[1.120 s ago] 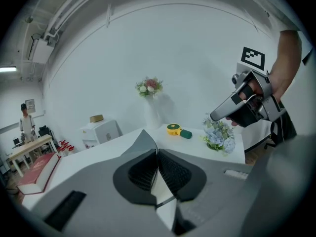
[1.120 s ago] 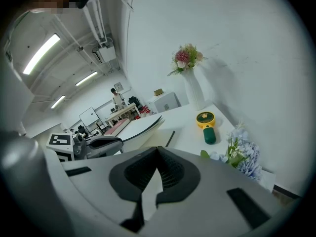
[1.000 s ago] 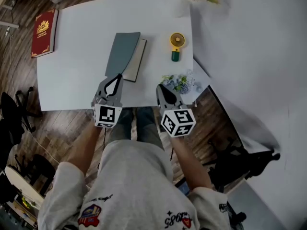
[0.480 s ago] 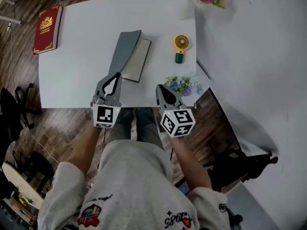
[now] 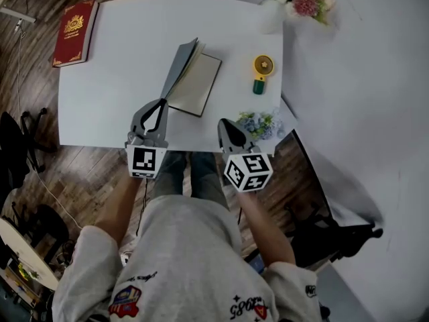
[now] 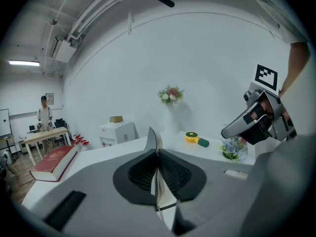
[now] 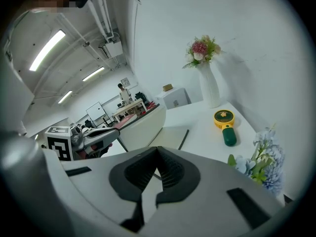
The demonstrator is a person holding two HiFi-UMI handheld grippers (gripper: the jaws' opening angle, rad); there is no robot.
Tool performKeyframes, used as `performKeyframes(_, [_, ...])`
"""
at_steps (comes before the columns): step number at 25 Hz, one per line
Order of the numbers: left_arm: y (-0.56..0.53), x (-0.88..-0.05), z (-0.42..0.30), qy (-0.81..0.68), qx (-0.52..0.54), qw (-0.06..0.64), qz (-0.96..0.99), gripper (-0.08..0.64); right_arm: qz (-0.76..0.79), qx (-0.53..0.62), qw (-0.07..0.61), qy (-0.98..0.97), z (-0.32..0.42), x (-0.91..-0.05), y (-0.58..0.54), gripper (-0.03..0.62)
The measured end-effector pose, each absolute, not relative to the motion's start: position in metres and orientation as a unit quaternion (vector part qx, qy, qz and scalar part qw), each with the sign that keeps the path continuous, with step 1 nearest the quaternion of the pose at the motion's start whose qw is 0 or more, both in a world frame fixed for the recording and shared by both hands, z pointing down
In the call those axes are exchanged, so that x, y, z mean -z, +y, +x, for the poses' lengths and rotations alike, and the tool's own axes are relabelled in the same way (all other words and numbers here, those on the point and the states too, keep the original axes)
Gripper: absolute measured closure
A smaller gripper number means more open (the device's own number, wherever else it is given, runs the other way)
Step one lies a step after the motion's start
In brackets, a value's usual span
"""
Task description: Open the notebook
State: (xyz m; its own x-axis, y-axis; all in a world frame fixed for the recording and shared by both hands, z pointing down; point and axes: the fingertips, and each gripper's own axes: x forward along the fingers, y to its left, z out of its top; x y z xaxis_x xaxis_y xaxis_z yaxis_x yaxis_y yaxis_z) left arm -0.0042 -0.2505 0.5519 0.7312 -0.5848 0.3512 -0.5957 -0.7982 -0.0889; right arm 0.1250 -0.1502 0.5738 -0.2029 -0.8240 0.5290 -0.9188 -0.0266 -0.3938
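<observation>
Toward the front edge of the table (image 5: 100,59), the notebook (image 5: 200,86) is judged half opened: its cover (image 5: 179,66) is clamped near upright in the left gripper (image 5: 163,101), the right gripper (image 5: 224,123) is closed on nothing, and laying the cover flat is left.

Notebook (image 5: 198,82) at centre of table (image 5: 107,92); book (image 5: 75,24) far-left corner; fan (image 5: 261,72) right of notebook; vase (image 5: 271,19) behind fan; flower bunch (image 5: 260,123) near-right edge.

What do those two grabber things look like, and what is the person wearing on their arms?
The left gripper and the right gripper are grey plastic tongs with pointed jaws lined by dark ribbed pads. Each carries a white cube with black square markers. The sleeves are light grey sweatshirt fabric.
</observation>
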Motion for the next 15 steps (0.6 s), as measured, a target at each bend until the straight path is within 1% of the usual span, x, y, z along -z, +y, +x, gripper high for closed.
performKeyframes(2, [-0.255,-0.549,-0.009,-0.323,-0.177,0.007,0.93,0.545,0.625,-0.345,0.07,-0.697,0.121,-0.574,-0.153,0.6])
performKeyframes(15, [-0.275,-0.546,-0.035,-0.357,-0.169,0.012,0.918,0.544,0.618,-0.345,0.078,-0.702,0.112,-0.575,-0.159,0.6])
